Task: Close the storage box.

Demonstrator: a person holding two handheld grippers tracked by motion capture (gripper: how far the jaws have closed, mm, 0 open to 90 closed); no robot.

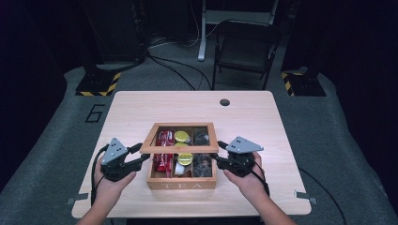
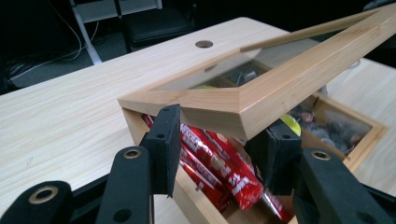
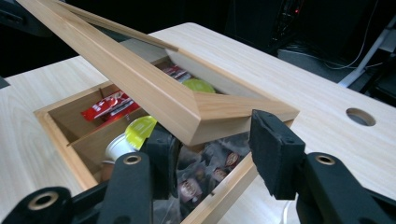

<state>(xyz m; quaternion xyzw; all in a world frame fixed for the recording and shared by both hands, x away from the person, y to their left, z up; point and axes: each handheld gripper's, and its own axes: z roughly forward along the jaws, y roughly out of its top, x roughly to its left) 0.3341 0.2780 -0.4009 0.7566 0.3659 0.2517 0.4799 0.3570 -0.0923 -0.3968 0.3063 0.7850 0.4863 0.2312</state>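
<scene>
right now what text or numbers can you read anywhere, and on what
"TEA" on the front wall of the box.
"6" on the grey floor mat left of the table.
White print on the red packets: too blurred to read.
Labels on the dark packets: too small to read.

My box (image 1: 181, 183) sits on the table (image 1: 141, 108) at its near middle. Its lid (image 1: 179, 150) is tilted up above the box, front edge raised. My left gripper (image 1: 142, 154) is at the box's left, jaws astride the lid's left front corner; my right gripper (image 1: 218, 153) is at its right corner. In the box, packets (image 1: 164, 149) lie left, cups (image 1: 184, 158) middle, wrapped pieces (image 1: 203, 162) right. Behind the box is the table's hole (image 1: 225, 102).
</scene>
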